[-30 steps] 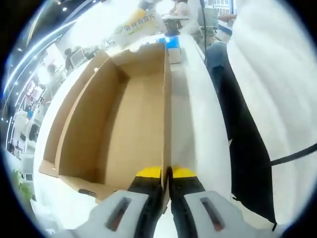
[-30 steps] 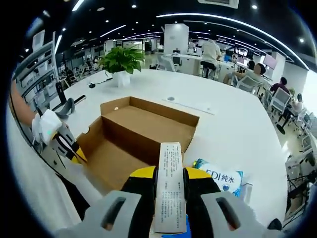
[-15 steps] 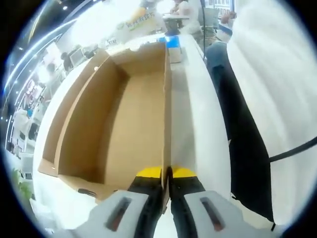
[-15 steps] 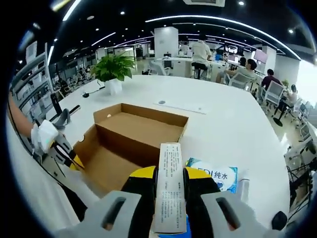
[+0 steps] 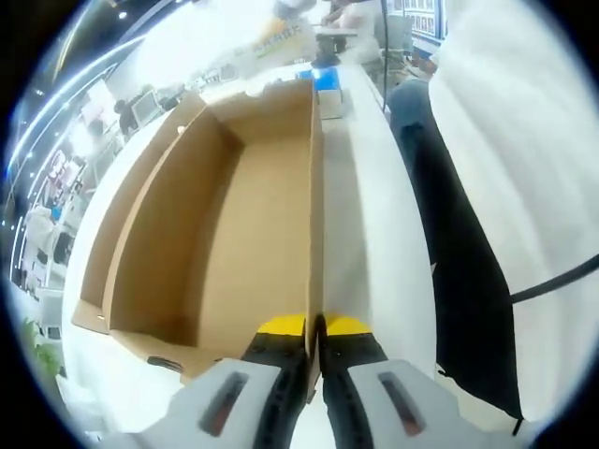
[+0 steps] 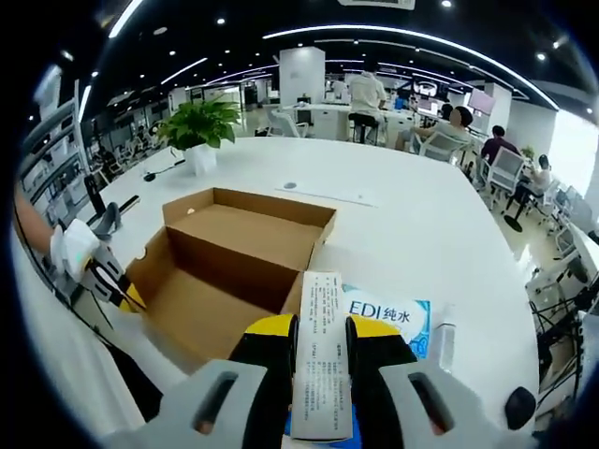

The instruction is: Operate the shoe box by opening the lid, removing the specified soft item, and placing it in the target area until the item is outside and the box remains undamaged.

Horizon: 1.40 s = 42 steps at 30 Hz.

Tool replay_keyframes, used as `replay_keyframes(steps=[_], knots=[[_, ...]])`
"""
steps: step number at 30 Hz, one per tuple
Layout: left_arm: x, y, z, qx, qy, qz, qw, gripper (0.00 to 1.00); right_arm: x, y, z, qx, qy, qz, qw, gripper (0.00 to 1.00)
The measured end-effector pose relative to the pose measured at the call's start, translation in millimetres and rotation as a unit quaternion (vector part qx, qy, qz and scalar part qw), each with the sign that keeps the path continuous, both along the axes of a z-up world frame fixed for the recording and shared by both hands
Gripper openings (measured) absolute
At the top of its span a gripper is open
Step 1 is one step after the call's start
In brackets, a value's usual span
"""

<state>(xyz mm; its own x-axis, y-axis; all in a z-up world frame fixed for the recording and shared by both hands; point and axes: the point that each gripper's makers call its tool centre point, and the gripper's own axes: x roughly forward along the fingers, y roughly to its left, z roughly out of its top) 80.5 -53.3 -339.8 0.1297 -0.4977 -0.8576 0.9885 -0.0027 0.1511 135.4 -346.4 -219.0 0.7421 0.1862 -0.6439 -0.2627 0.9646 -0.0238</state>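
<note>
Open-plan office: long white desks, seated people, potted plant, ceiling strip lights.

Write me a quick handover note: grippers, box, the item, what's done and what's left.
Left gripper: shut on the near wall of the shoe box, steadying it.
Right gripper: shut on a flat white printed pack, held above the white table.
Box: open, inside looks empty, no visible damage.
A blue wipes pack lies beside the box.
Left: set the held pack down on the table, release the box.

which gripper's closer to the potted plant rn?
Neither clearly. The left gripper clamps the box wall; the right gripper holds a printed pack beside the box. The plant stands far across the table.
</note>
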Motion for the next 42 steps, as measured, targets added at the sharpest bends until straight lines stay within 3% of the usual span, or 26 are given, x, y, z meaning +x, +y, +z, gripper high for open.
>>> replay_keyframes(steps=[14,27,42], knots=[[0.0,0.1,0.8,0.001,0.000,0.002,1.0000,0.03,-14.3,-39.8,0.2,-0.018,0.003,-0.043,0.9989,0.19],[0.0,0.1,0.7,0.000,-0.002,0.002,1.0000,0.03,-19.9,-56.3,0.7,-0.032,0.004,-0.058,0.9978,0.19],[-0.3,0.0,1.1,-0.001,0.000,0.001,1.0000,0.03,-34.1,-97.7,-9.7,-0.056,0.017,-0.074,0.9955,0.19]])
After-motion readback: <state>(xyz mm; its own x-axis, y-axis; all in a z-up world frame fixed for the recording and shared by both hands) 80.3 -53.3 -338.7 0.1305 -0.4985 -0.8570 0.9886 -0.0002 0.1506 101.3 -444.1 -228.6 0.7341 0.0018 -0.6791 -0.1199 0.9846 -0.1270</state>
